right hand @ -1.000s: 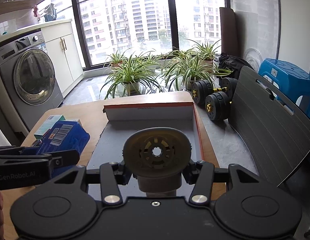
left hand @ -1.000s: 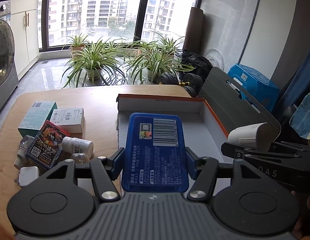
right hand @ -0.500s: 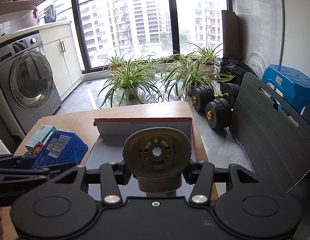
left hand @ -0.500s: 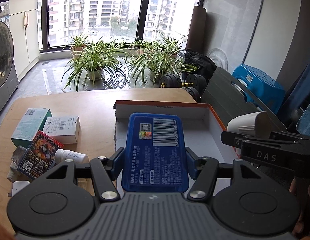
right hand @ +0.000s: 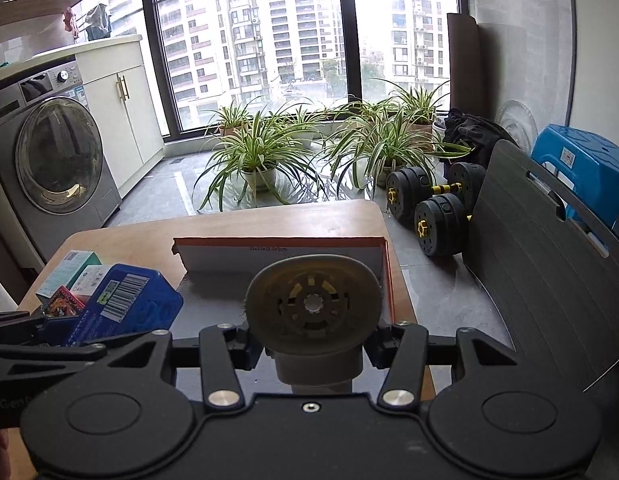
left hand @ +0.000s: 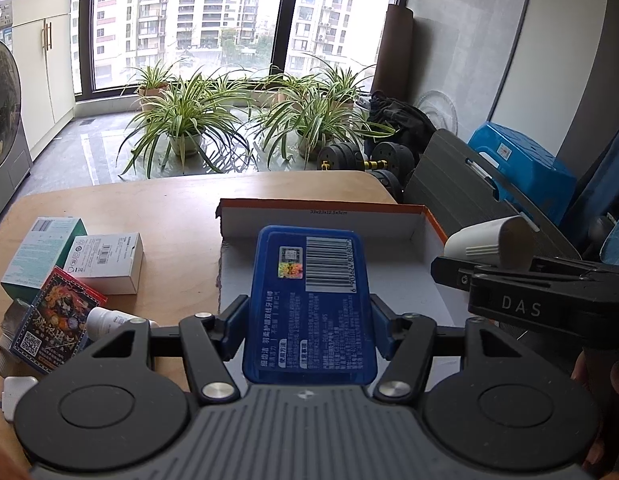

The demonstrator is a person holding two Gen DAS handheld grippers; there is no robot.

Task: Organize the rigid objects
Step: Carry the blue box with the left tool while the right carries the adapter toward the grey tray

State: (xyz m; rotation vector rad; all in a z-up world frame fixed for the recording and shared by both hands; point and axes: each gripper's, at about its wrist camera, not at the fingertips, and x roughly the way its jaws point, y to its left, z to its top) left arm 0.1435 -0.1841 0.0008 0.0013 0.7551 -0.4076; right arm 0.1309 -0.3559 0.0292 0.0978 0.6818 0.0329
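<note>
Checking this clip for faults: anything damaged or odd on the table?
The cardboard box has a ragged, torn left edge with frayed bits. A small white bottle lies on its side among the loose boxes.

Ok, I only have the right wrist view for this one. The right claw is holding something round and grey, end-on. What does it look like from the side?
Observer: In the left wrist view it is a white ribbed cylinder, held sideways in the right claw, near the right wall of the cardboard box.
Operator: How does the left claw grip the blue case?
Observer: The left claw pinches the blue case by its two long sides, barcode face up, in front of the open box.
Operator: Is anything on the table hidden from me?
Observer: Yes, a white plug lies at the near left edge of the table.
</note>
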